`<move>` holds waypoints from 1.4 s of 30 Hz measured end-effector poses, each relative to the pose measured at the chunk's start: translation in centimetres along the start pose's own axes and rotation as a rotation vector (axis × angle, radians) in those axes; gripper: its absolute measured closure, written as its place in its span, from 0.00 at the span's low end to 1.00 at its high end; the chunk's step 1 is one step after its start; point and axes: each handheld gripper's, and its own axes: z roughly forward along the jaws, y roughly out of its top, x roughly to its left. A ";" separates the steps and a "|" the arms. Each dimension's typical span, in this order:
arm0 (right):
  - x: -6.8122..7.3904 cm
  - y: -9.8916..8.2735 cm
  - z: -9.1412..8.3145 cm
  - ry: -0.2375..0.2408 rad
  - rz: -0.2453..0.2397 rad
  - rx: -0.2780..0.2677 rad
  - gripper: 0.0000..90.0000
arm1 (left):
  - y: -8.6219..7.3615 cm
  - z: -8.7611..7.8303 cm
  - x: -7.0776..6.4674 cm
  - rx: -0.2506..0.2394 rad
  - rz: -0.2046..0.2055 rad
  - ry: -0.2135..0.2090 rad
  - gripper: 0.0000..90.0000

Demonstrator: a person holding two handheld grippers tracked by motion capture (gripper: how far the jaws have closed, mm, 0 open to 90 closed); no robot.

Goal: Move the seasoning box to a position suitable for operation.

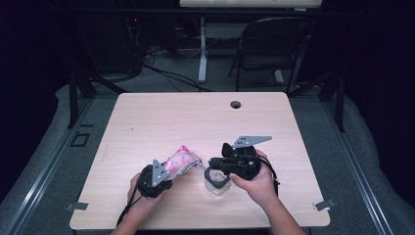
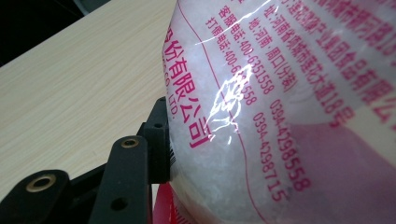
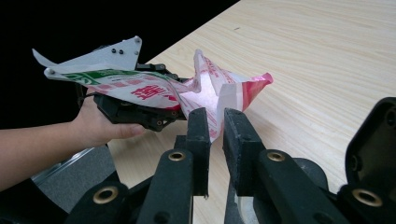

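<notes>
Pale wooden table (image 1: 161,117) in a dark room; left gripper (image 1: 157,180) clamps bag (image 1: 182,160); right gripper (image 3: 215,135) narrow.

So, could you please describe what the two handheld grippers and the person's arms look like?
Both the left gripper and the right gripper are black, blocky bodies, each topped by a grey three-cornered plate. A black cable trails from each. Up close, the jaws are flat black bars with brass-coloured rivets at the joints. The forearms are bare, with no sleeves showing.
</notes>
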 end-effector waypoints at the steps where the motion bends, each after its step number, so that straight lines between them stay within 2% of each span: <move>1: -0.1 0.0 -0.1 -0.004 0.002 -0.001 0.90 | 0.1 0.0 0.0 -0.003 0.004 0.002 0.62; 14: -0.5 0.0 -0.8 -0.014 0.013 -0.015 0.89 | 0.7 0.3 -0.3 -0.025 0.024 0.017 0.63; 17: -0.5 0.0 -0.9 -0.020 0.015 -0.022 0.89 | 0.8 0.4 -0.3 -0.036 0.021 0.025 0.63; 23: -0.8 0.1 -1.1 -0.024 0.015 -0.024 0.89 | 1.4 0.5 -0.2 -0.055 0.042 0.051 0.63; 26: -0.9 0.1 -1.3 -0.028 0.021 -0.031 0.89 | 1.8 0.5 -0.1 -0.061 0.066 0.069 0.63; 32: -1.1 0.2 -1.8 -0.034 0.025 -0.044 0.89 | 2.6 0.6 0.0 -0.088 0.079 0.095 0.63; 33: -1.2 0.2 -1.8 -0.035 0.025 -0.046 0.89 | 2.6 0.6 0.0 -0.088 0.097 0.102 0.63; 36: -1.2 0.2 -2.0 -0.038 0.033 -0.054 0.88 | 2.9 0.7 0.0 -0.095 0.096 0.104 0.63; 39: -1.2 0.1 -2.1 -0.039 0.036 -0.062 0.88 | 3.2 0.7 -0.1 -0.099 0.138 0.131 0.63; 42: -1.3 0.1 -2.3 -0.039 0.035 -0.062 0.87 | 3.3 0.7 -0.2 -0.107 0.157 0.141 0.63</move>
